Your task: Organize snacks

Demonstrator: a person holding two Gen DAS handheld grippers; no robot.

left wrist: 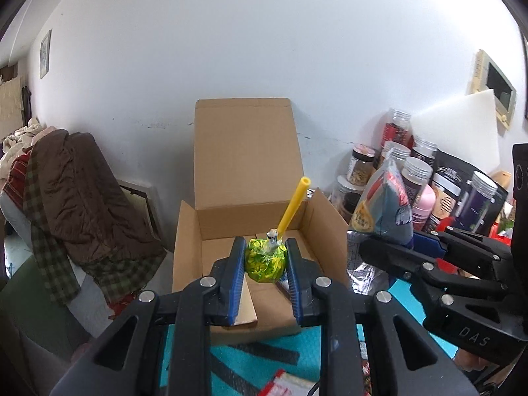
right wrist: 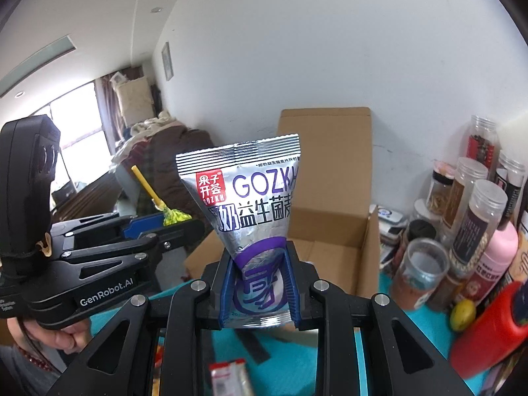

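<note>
We begin with the cardboard box [left wrist: 250, 231], which fills the centre of the left wrist view with its lid standing open against the white wall [left wrist: 231, 49]. It rests on the desk [left wrist: 264, 356], whose teal surface shows along the lower edge. A row of jars [right wrist: 475, 217] stands at the right of the right wrist view.

The right hand-held gripper [right wrist: 259, 283] is clamped on the lower part of a silver snack bag [right wrist: 250, 204], held upright at frame centre, above the near edge of the box. We judge the bag light, soft and slippery in its foil; pinching the flat sealed end should hold better than the puffed middle, which may crush.

The left hand-held gripper [left wrist: 265, 260] is closed on a lollipop [left wrist: 266, 259], its pads pressing the green-and-yellow wrapped head, the yellow stick pointing up and away. It hangs over the open box, at frame centre. We judge the head hard but brittle and its wrapper slick; moderate pressure across the widest part should suffice.
</note>
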